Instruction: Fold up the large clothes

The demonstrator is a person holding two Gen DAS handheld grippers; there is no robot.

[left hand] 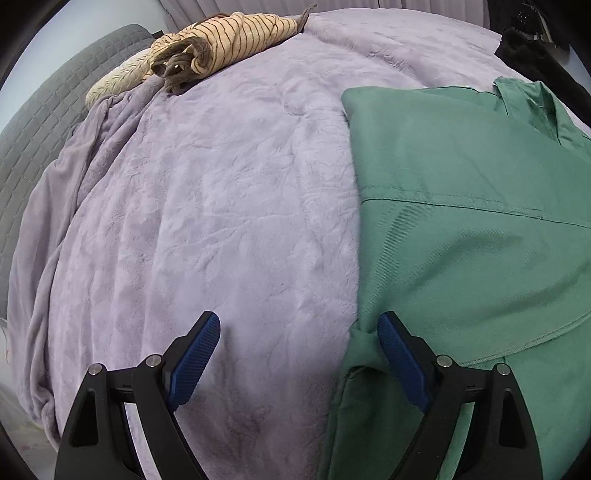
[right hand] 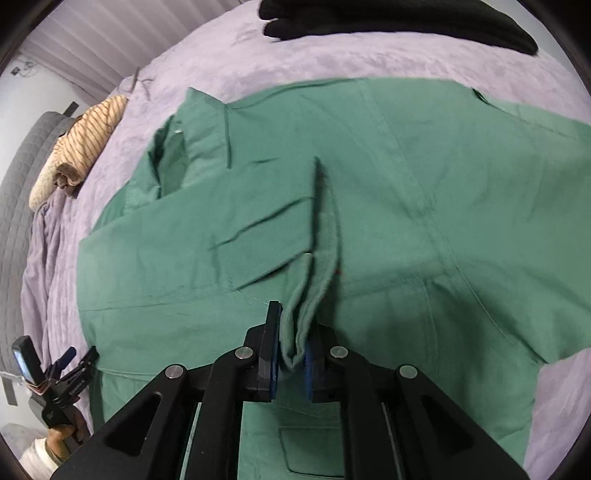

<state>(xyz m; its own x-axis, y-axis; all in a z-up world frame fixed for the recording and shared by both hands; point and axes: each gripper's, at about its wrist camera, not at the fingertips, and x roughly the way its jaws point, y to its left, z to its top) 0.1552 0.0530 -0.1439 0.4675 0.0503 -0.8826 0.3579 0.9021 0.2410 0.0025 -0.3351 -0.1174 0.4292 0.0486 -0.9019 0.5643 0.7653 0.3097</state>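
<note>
A large green garment (right hand: 406, 206) lies spread on a lilac blanket (right hand: 332, 55) on a bed. My right gripper (right hand: 291, 350) is shut on a raised fold of the green garment and lifts it off the rest of the cloth. In the left wrist view my left gripper (left hand: 299, 343) is open and empty, low over the blanket (left hand: 207, 206) at the green garment's (left hand: 461, 221) left edge. Its right finger (left hand: 399, 354) touches that edge. My left gripper also shows in the right wrist view (right hand: 74, 360) at the garment's lower left.
A striped tan garment (left hand: 221, 37) lies bunched at the far end of the bed, also in the right wrist view (right hand: 88, 140). A grey quilted headboard (left hand: 44, 122) stands on the left. A black cloth (right hand: 399, 22) lies at the far side.
</note>
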